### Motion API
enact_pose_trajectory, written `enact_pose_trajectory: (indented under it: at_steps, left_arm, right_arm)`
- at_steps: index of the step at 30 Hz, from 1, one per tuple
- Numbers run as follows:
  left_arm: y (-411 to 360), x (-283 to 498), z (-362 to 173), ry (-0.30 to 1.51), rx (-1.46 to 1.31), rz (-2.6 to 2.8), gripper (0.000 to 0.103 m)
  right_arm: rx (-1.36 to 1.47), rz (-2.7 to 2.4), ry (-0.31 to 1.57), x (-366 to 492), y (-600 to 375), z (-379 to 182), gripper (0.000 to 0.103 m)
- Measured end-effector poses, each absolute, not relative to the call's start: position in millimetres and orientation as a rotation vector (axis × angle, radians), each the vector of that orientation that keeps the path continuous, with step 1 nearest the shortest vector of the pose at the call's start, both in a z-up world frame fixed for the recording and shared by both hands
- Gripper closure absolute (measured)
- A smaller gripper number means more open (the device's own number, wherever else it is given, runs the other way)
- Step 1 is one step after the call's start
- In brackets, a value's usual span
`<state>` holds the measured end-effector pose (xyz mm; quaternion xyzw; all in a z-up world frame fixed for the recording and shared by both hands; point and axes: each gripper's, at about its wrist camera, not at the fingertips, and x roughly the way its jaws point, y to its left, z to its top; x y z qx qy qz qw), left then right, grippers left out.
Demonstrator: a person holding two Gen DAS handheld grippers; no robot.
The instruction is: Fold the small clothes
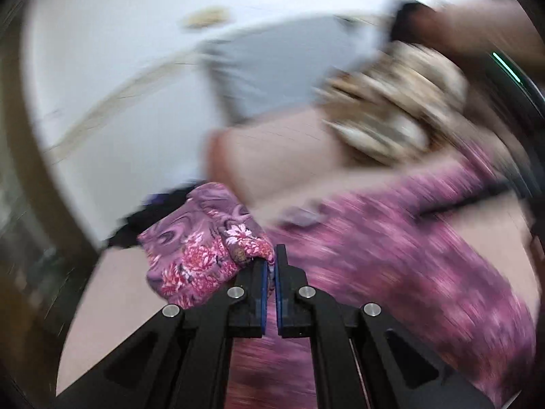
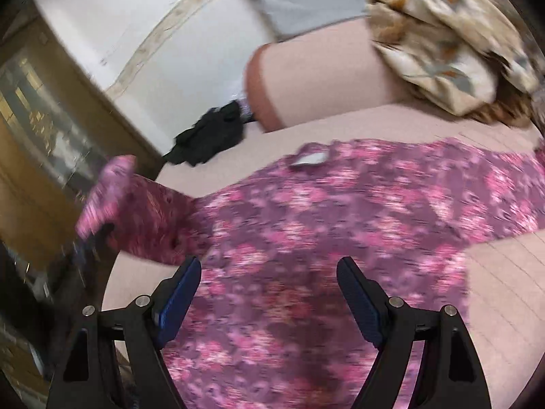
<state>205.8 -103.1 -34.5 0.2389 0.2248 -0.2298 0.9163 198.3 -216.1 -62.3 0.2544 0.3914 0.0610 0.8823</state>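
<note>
A pink and purple floral garment [image 2: 340,211] lies spread on a pale pink bed surface [image 2: 511,289]. In the left wrist view my left gripper [image 1: 271,259] is shut on a bunched edge of the floral garment [image 1: 204,245] and holds it raised above the bed. The rest of the cloth [image 1: 391,238] trails to the right, blurred. My right gripper [image 2: 269,269] is open, its blue pads [image 2: 180,300] wide apart just above the middle of the garment. A small white label [image 2: 311,159] shows near the garment's far edge. The left gripper with the lifted cloth shows at the left of the right wrist view [image 2: 102,204].
A crumpled beige and brown patterned cloth [image 2: 449,44] lies at the back right. A pink bolster or pillow [image 2: 313,78] lies behind the garment. A black cloth [image 2: 207,139] sits at the bed's far left edge. A wooden cabinet [image 2: 44,112] stands at the left.
</note>
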Motion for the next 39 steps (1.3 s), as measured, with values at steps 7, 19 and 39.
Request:
enact_pose_trajectory:
  at_steps: [7, 19, 39]
  left_arm:
    - [-188.8, 149.3, -148.0, 0.526, 0.842, -0.658, 0.1]
    - [-158.9, 126.6, -161.5, 0.556, 0.967, -0.869, 0.043]
    - [-88.6, 109.1, -140.8, 0.763, 0.828, -0.92, 0.027]
  right_arm:
    - [0.725, 0.228, 0.866, 204.0, -273.8, -134.0, 0.016]
    - [0.74, 0.371, 1.052, 232.9, -233.9, -186.7, 0.015]
    - [0.522, 0.322, 1.12, 219.2, -191.2, -149.6, 0.091]
